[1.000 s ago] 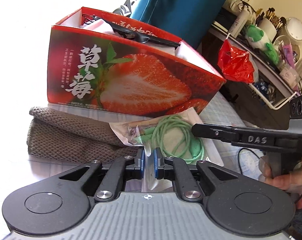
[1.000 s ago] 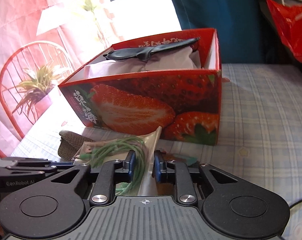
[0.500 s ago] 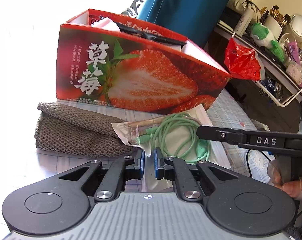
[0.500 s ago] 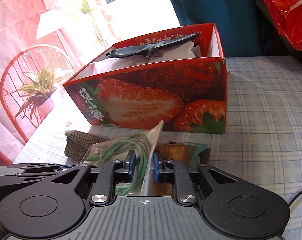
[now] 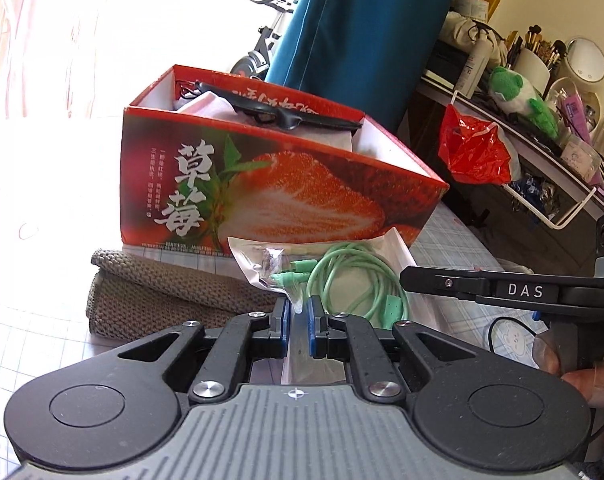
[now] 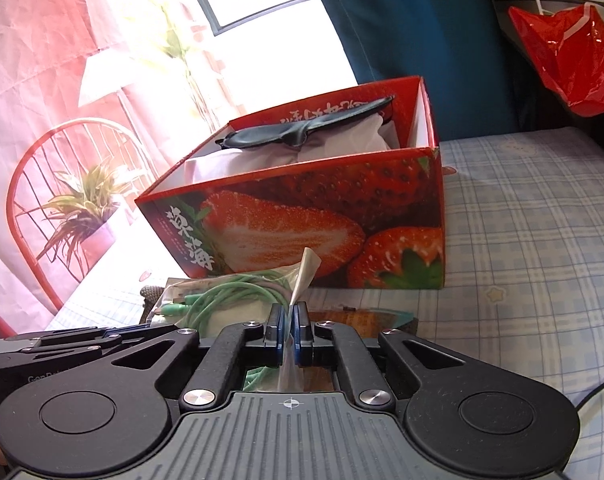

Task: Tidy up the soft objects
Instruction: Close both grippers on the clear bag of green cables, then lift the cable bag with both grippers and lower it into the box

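Observation:
A clear plastic bag (image 5: 253, 252) with a coiled green cable (image 5: 354, 276) in it lies in front of the red strawberry box (image 5: 281, 184). My left gripper (image 5: 297, 304) is shut on the bag's near edge. My right gripper (image 6: 289, 312) is closing on the bag's (image 6: 221, 292) upturned side edge, and its pads pinch the plastic. A brown knitted cloth (image 5: 161, 296) lies folded to the left, partly under the bag. The box (image 6: 302, 208) holds white fabric (image 6: 342, 140) with a black eye mask (image 6: 302, 130) on top.
A checked tablecloth (image 6: 522, 240) covers the surface right of the box. A flat brown and teal packet (image 6: 362, 316) lies under the bag. A red plastic bag (image 5: 474, 152) hangs off a cluttered shelf (image 5: 542, 200) to the right. A blue curtain (image 5: 362, 40) hangs behind.
The right gripper's jaws have come together onto the bag's edge. The left gripper has kept its grip. Both views have tipped slightly upward.

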Tool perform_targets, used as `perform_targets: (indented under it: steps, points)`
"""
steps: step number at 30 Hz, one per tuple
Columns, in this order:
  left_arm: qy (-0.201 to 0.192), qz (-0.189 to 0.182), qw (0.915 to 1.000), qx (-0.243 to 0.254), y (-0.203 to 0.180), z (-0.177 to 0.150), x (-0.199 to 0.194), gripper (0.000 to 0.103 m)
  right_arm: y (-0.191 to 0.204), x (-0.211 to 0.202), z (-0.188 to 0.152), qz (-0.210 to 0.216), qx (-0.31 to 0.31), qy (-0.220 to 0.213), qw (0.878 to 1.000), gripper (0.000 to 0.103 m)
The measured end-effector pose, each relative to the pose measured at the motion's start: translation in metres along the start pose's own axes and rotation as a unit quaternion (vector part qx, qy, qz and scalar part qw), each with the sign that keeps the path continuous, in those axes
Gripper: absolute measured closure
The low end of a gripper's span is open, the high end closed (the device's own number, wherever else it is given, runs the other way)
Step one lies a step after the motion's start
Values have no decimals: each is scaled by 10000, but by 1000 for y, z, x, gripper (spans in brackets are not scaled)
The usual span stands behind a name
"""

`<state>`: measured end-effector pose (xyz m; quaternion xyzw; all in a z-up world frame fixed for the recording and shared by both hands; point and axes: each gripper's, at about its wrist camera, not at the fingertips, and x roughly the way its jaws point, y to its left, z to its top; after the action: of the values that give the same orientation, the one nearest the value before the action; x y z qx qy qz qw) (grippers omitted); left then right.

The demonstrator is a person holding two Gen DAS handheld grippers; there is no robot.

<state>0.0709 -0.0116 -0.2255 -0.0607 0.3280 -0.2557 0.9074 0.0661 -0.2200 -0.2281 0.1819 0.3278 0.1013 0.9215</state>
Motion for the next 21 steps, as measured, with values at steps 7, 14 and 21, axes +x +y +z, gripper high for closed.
perform_targets:
  steps: [7,14,21]
  points:
    - [-95,1,9999,61,-1,3,-6,93,4,-7,0,24,-42,-153,9999,99]
    - [-333,-22,9992,216,-4,16,-14,93,8,-17,12,91,-138,-406,9990,100]
    - [-554,-41,9977,384,-8,43,-21,93,15,-26,37,205,-236,-660,9973,100]
